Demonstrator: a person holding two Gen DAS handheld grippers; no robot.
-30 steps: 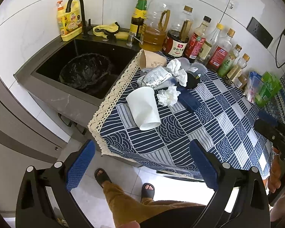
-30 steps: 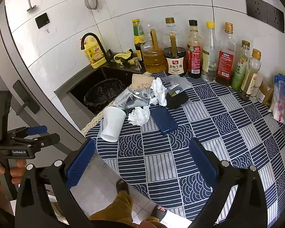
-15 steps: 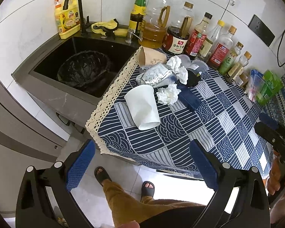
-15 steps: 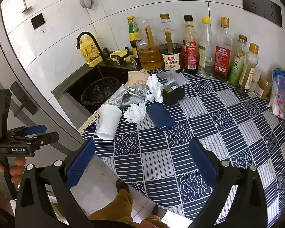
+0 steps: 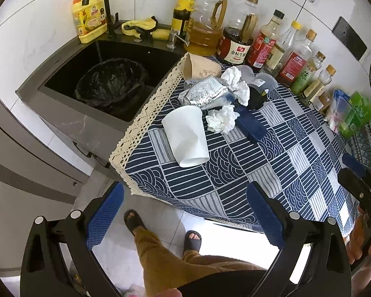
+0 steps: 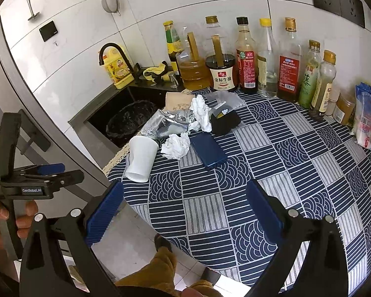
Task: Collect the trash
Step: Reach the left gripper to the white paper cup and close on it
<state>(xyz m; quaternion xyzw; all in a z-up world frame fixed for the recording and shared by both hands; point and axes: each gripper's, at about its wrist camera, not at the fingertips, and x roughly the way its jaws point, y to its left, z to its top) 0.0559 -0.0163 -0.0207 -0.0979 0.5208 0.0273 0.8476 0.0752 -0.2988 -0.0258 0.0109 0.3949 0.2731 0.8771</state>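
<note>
You hold 2 grippers above the near edge of a counter draped in a blue patterned cloth (image 6: 272, 153). The left gripper (image 5: 184, 212) has its jaws spread wide and empty, and so does the right gripper (image 6: 185, 205); neither touches anything, which fits a pause before a first pick.

The trash sits clustered in the centre of the left-wrist frame, just beside the sink, likely so each piece needs only a short carry. A white paper cup (image 5: 186, 136) lies on its side nearest you. Just beside it rests a crumpled tissue (image 5: 221, 121), then a silver foil bag (image 5: 205, 95), a brown paper cup (image 5: 200, 68) tipped over, a second tissue (image 5: 237, 84), a black pouch (image 5: 257, 97) and a flat blue box (image 5: 251, 126).

The left-wrist view looks down into the sink (image 5: 61, 74) at centre left, where a bin lined with a black bag (image 5: 111, 84) stands open, apparently the drop point. The right-wrist view shows only part of that bin but takes in the full row of bottles (image 6: 247, 57) along the wall, plus your left gripper at lower left.
</note>
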